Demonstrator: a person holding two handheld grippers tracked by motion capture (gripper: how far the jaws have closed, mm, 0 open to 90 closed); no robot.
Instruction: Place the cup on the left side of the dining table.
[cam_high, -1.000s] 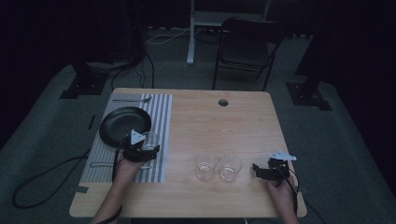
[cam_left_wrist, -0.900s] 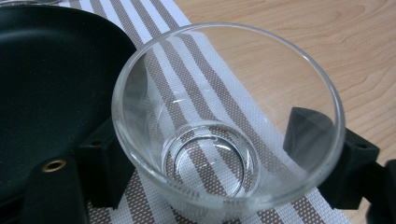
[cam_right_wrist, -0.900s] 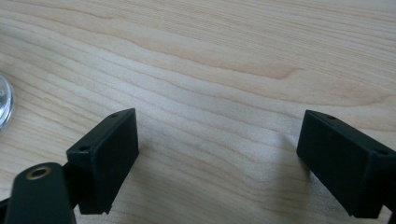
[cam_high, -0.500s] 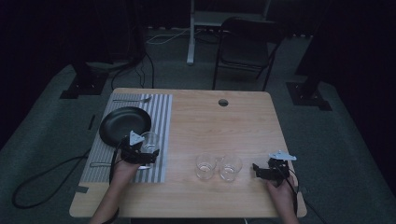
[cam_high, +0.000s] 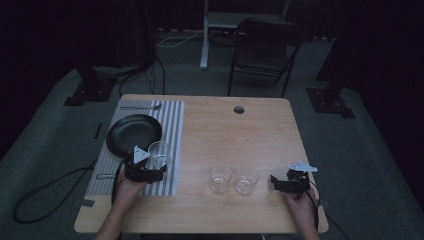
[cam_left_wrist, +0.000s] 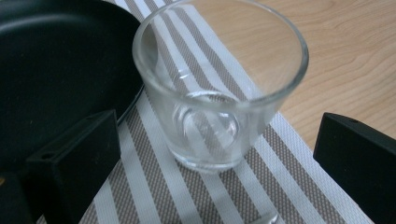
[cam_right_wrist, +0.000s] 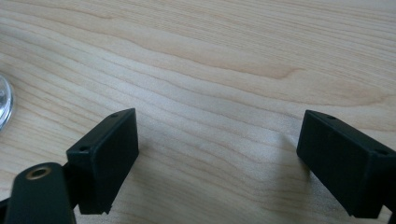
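Our left gripper (cam_left_wrist: 219, 154) jaws wide apart, holding nothing | glass (cam_left_wrist: 219, 84) upright just ahead between them, on striped mat (cam_left_wrist: 154, 186) beside black plate (cam_left_wrist: 56, 60) | right gripper (cam_right_wrist: 219, 158) gaping, empty, over bare table (cam_right_wrist: 210, 56)

Plate (cam_high: 134, 134) and cup (cam_high: 159, 153) on mat (cam_high: 170, 180) at left; fork (cam_high: 141, 106) behind; two cups (cam_high: 220, 178) at middle of table (cam_high: 235, 135).

In the right gripper view, a curved sliver of clear glass (cam_right_wrist: 3, 108) is cut off by the left edge. In the left gripper view, the round black plate (cam_left_wrist: 56, 65) runs past the top and left edges.
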